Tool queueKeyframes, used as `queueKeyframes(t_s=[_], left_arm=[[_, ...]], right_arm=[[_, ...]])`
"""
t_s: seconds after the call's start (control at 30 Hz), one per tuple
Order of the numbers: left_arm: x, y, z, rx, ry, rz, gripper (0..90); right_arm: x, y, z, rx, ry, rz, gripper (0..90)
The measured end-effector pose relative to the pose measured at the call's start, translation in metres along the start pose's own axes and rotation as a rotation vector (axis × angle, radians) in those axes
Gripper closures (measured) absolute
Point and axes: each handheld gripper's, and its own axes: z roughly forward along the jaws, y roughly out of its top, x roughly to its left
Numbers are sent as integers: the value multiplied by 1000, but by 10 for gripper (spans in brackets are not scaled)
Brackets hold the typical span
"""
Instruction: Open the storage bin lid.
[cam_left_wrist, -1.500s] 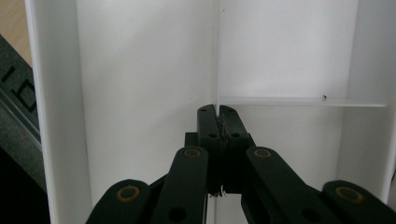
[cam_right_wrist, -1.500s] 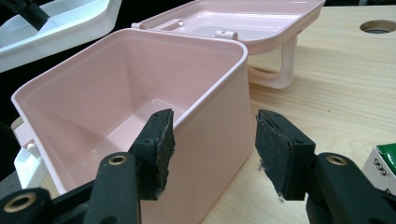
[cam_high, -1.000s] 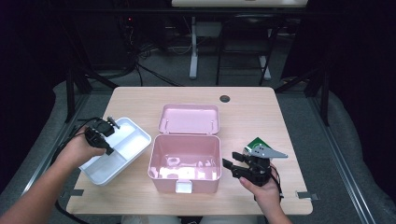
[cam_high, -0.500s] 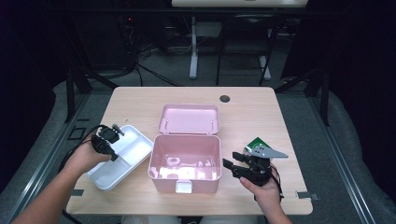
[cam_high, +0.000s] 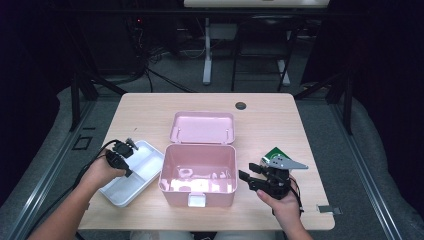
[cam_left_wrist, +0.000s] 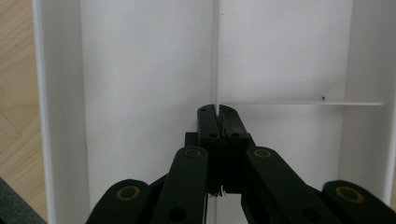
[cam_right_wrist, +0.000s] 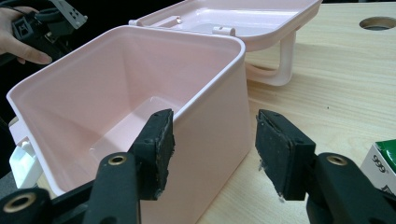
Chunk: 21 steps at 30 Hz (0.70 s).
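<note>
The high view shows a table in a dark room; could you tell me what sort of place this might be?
Probably a lab or recording studio, not a home: the wooden table stands alone on grey flooring, with loose cables and metal stand legs behind, and dark surroundings.

I saw a white tray (cam_high: 131, 176), a pale pink box (cam_high: 199, 172) and black grippers on light wood.

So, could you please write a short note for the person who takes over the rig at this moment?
Left gripper: shut on the thin divider wall of the white plastic compartment tray, which lies left of the open pink plastic box.
Right gripper: open, jaws astride the box's right wall, pads not pressing.
Done: box lid open, tray outside on the wooden table.
Left: release the tray; next step unclear.
</note>
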Motion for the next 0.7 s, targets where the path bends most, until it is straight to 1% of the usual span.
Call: queueKeyframes(t_s=[0.03, 0.1, 0.13, 0.27, 0.33, 0.37, 0.4, 0.5, 0.53, 0.57, 0.63, 0.67, 0.7], left_arm=[[1, -1, 4, -1, -4, -8, 896], [2, -1, 5, 4, -3, -6, 896], [2, -1, 7, -7, -2, -9, 895], [3, -3, 11, -16, -2, -15, 888], [3, -4, 10, -24, -8, -18, 874], [4, -5, 7, -35, -17, -29, 869], [4, -6, 6, -35, -24, -29, 861], [4, -8, 4, -36, -19, -26, 818], [4, -9, 3, -40, -16, -30, 818], [5, -10, 1, -50, -16, -32, 798], [6, -14, -4, -99, -41, -58, 734], [6, -16, -6, -126, -59, -77, 734], [5, -18, -8, -148, -66, -84, 709]], right_arm=[[0, 0, 0, -1, 0, 0, 465], [0, 0, 0, 0, -1, 1, 465], [0, 0, 0, 0, -1, 0, 465], [0, 0, 0, 1, -1, -1, 465], [0, 0, 0, 0, -1, -1, 464], [0, 0, 0, 0, -2, 0, 465], [0, 0, 0, 0, -1, -1, 464], [0, 0, 0, -1, 0, -1, 463], [0, 0, 0, -2, 1, -2, 462], [0, 0, -1, -1, 1, -5, 460], [0, 2, -1, -1, 1, -11, 448], [0, 2, -1, -1, 1, -11, 448], [0, 3, -1, -3, 1, -12, 444]])
